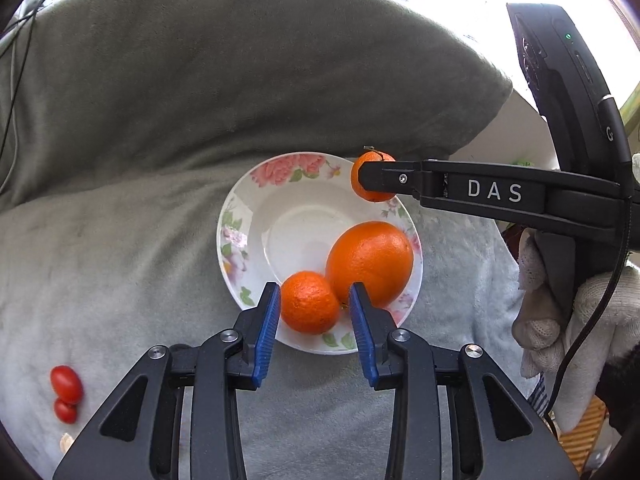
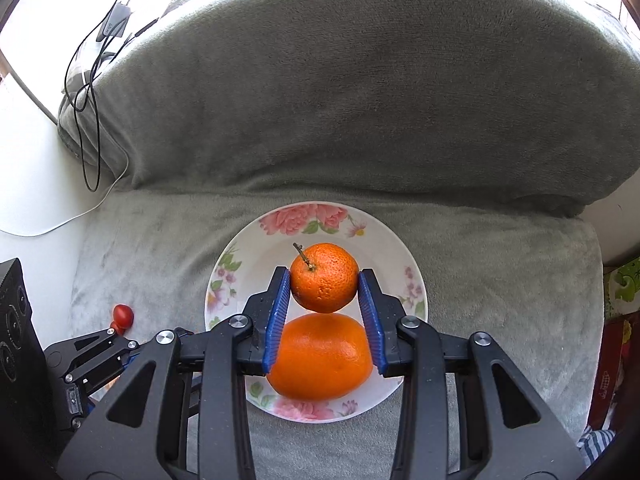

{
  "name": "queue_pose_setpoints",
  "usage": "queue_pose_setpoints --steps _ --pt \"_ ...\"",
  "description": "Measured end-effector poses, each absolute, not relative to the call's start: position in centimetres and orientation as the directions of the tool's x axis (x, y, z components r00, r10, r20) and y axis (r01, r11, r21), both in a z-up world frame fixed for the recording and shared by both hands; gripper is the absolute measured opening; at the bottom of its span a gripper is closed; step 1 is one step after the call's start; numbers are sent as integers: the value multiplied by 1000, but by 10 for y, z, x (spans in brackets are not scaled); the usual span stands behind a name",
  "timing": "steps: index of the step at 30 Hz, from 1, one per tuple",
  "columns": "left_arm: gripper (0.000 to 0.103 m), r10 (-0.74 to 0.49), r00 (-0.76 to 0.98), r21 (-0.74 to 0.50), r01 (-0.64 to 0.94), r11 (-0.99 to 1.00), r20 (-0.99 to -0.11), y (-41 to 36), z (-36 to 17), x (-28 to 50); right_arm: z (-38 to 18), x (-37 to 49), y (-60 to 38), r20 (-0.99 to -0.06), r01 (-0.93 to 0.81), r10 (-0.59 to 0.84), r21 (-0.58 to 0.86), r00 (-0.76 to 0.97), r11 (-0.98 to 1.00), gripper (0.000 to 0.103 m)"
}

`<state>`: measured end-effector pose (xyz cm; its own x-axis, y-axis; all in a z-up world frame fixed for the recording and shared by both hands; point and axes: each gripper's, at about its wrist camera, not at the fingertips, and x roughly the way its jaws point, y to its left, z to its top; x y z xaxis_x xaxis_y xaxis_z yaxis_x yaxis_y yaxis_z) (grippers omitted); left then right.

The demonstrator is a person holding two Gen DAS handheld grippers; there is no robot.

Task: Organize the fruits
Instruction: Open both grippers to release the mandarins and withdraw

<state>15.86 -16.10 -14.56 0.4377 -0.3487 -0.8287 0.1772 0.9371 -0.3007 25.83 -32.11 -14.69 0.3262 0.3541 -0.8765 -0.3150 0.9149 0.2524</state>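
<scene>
A white floral plate (image 1: 248,216) (image 2: 384,248) lies on a grey blanket. In it are a large orange (image 1: 370,262) (image 2: 320,356) and a small mandarin (image 1: 308,302). My left gripper (image 1: 314,300) is open, its blue pads on either side of that mandarin, not squeezing it. My right gripper (image 2: 324,284) is shut on a stemmed mandarin (image 2: 324,276) (image 1: 370,196) and holds it above the plate's far right rim. Two cherry tomatoes (image 1: 66,392) (image 2: 123,316) lie on the blanket to the left of the plate.
A grey cushion (image 1: 240,72) (image 2: 380,92) rises behind the plate. Black cables and a charger (image 2: 108,28) hang at the back left. A gloved hand (image 1: 580,320) holds the right gripper. A black box (image 2: 14,340) stands at the left edge.
</scene>
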Motion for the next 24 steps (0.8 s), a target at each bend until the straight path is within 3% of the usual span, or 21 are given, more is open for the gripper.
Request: queue_pose_setpoints --steps 1,3,5,6,15,24 --pt "34 -347 439 -299 176 938 -829 -161 -145 159 -147 258 -321 -878 -314 352 250 325 916 37" --pt "48 -346 433 -299 174 938 -832 -162 -143 160 -147 259 -320 -880 -312 346 245 326 918 42" --pt "49 -345 439 -300 171 938 -830 -159 -141 158 -144 258 -320 -877 -309 341 239 339 921 65" --pt "49 -344 441 -300 169 939 -829 -159 -140 158 -142 257 -320 -873 -308 343 239 347 921 67" --pt "59 -341 451 -303 157 940 -825 -151 -135 143 -133 252 -323 -866 -296 349 249 359 922 73" --pt "59 -315 465 -292 123 949 -827 -128 -130 129 -121 232 -317 -851 -311 373 265 369 913 73"
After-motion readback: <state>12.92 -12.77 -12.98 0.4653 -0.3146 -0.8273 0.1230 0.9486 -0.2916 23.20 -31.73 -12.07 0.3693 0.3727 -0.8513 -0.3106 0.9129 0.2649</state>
